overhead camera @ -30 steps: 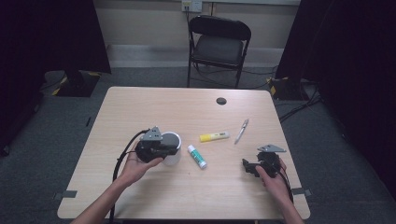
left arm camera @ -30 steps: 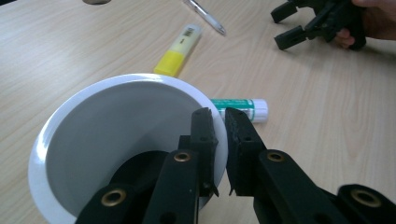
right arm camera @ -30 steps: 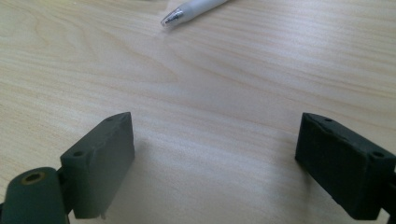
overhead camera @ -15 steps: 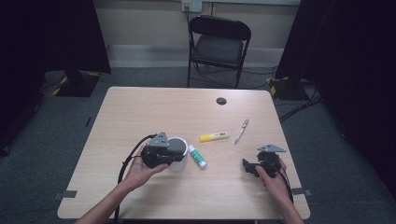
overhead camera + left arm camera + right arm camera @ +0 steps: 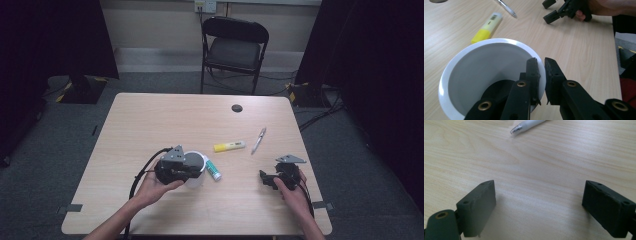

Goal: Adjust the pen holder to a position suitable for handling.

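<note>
Looking down from the high view, we see a pale wooden table [image 5: 150,125] with a person's forearms coming in from the near edge. The left claw [image 5: 541,70] is clamped on the rim of a white cup [image 5: 486,65]: one jaw sits inside the cup, the other outside, with the thin wall pinched between them. The cup stands on the near left part of the table, its mouth facing up.

Just beside the cup, on its right, lies a small white tube with a green cap [image 5: 213,170]. Farther right and a little beyond it lies a yellow highlighter [image 5: 229,146], and next to that a silver pen [image 5: 259,140], tilted. A small dark round disc [image 5: 237,108] sits near the far edge.

The right claw [image 5: 537,207] rests low over bare wood at the near right, well apart from the cup; its jaws stand wide apart with nothing between them, and the pen's tip shows ahead of it. A black folding chair [image 5: 234,50] stands beyond the table.
</note>
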Motion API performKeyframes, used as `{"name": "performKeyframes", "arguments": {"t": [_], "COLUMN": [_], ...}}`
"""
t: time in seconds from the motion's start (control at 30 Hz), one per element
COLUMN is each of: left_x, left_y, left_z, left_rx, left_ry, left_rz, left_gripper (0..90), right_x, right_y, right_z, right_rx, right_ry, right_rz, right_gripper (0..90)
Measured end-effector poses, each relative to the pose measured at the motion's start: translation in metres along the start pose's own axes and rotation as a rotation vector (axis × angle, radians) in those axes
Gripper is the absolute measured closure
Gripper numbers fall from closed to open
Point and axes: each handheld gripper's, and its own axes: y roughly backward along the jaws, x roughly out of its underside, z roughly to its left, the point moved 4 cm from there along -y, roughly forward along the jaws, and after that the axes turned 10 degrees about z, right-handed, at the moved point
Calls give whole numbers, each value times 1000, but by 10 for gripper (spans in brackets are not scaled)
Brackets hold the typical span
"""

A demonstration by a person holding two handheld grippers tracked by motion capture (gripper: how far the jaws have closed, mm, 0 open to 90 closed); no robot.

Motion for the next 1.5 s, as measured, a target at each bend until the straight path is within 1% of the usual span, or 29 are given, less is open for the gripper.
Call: {"name": "performKeyframes", "arguments": {"t": [0.13,0.33,0.43,0.5,0.57,0.7,0.8,0.87,0.9,0.93,0.97,1.03,1.1,1.13,1.27,1.37,1.5], "left_x": [-1,-1,-1,-2,-3,-5,-5,-5,-5,-5,-5,-4,-4,-4,-5,-5,-6], "left_y": [-1,-2,-2,-3,-4,-7,-7,-8,-8,-8,-9,-8,-8,-9,-10,-10,-12], "left_z": [-3,-3,-4,-5,-7,-11,-12,-13,-14,-14,-15,-15,-15,-15,-19,-20,-23], "left_rx": [5,11,8,19,19,34,27,42,43,35,35,52,58,72,71,83,80], "left_ry": [-10,-7,-4,-7,-15,-28,-28,-26,-26,-34,-35,-23,-17,-10,-26,-25,-31], "left_rz": [6,-1,2,0,6,2,14,8,4,3,-8,-6,-8,-17,-13,-11,-8], "left_gripper": [826,826,825,826,826,826,825,825,825,825,825,825,825,825,825,825,821], "right_x": [0,0,0,0,0,0,0,0,0,0,0,0,0,0,0,0,0], "right_y": [0,0,0,0,0,0,0,0,0,0,0,0,0,0,0,0,0], "right_z": [0,0,0,0,0,0,0,0,0,0,0,0,0,0,0,0,0], "right_rx": [0,0,0,0,0,0,0,0,0,0,0,0,0,0,0,0,0], "right_ry": [0,0,0,0,0,0,0,0,-1,0,0,0,0,0,0,0,-1], "right_rz": [0,0,0,0,0,0,0,0,0,0,0,0,0,0,0,0,0], "right_gripper": [109,109,109,109,109,109,109,109,109,109,109,109,109,109,109,109,109]}}
